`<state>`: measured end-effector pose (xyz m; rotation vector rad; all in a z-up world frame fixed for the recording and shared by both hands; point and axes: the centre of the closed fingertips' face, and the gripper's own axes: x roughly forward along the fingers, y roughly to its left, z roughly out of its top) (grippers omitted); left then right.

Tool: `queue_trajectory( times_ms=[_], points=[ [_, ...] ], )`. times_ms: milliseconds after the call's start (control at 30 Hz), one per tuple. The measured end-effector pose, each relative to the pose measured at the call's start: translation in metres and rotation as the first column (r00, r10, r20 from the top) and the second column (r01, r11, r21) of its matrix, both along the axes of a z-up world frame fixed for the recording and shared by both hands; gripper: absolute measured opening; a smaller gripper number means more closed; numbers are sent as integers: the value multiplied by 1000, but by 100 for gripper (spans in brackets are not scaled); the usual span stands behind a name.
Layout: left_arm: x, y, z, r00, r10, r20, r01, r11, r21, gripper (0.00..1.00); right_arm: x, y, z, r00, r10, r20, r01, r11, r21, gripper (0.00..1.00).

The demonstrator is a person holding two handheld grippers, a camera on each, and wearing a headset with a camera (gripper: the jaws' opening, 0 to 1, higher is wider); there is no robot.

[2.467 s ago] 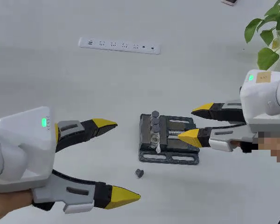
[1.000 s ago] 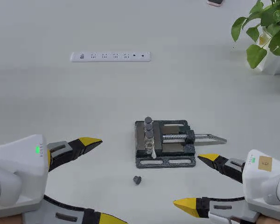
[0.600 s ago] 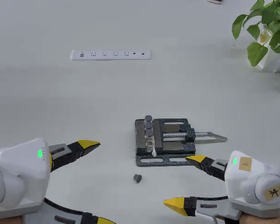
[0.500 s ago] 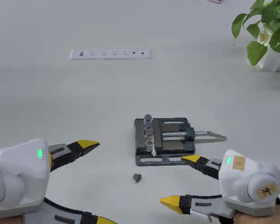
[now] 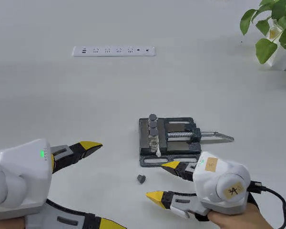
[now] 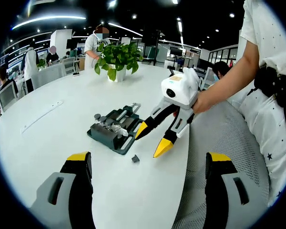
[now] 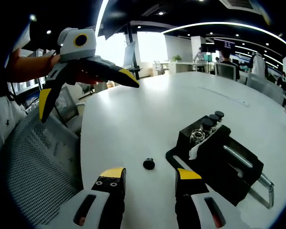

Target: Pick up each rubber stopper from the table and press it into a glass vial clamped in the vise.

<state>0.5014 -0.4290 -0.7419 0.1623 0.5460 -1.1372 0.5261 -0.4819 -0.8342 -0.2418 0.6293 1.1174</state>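
Observation:
One dark rubber stopper [image 5: 141, 179] lies loose on the white table, just in front of the black vise [image 5: 181, 128]. The vise clamps a row of glass vials [image 5: 153, 130]: three carry dark stoppers, and the nearest vial [image 5: 155, 143] stands uncapped. My right gripper [image 5: 163, 180] is open just right of the loose stopper. In the right gripper view the stopper [image 7: 148, 164] lies on the table a short way beyond the gap between the tips of that gripper [image 7: 150, 173], beside the vise [image 7: 219, 152]. My left gripper [image 5: 97, 183] hangs open and empty at the lower left, away from the stopper [image 6: 135, 159].
A white power strip [image 5: 113, 50] lies at the back of the table and a potted plant [image 5: 271, 24] stands at the far right. The vise's screw handle [image 5: 219, 137] sticks out to the right. The table edge and a mesh chair [image 7: 33, 157] are close behind.
My right gripper has swung left from the vise's right side to the front of it, ending beside the loose stopper. The left gripper and the stopper have stayed put.

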Motion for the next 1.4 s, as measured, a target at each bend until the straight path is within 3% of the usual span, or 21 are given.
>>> queue_trajectory(
  times_ms=[467, 900, 1167, 1400],
  points=[
    [1, 0, -1, 1000, 0, -8, 0, 1000, -3, 98, 5, 20, -20, 1000, 16, -2, -16, 999, -34, 19],
    [1, -1, -2, 1000, 3, -10, -3, 1000, -6, 98, 6, 22, -21, 1000, 21, -1, -21, 999, -47, 8],
    [1, -2, -2, 1000, -1, -11, 1, 1000, -7, 96, 8, 20, -19, 1000, 28, 8, -27, 999, -45, 7],
    [2, -5, 1, 1000, -12, -7, 12, 1000, -6, 93, 8, 12, -1, 997, 67, 29, -67, 998, -21, 7]
  ],
)
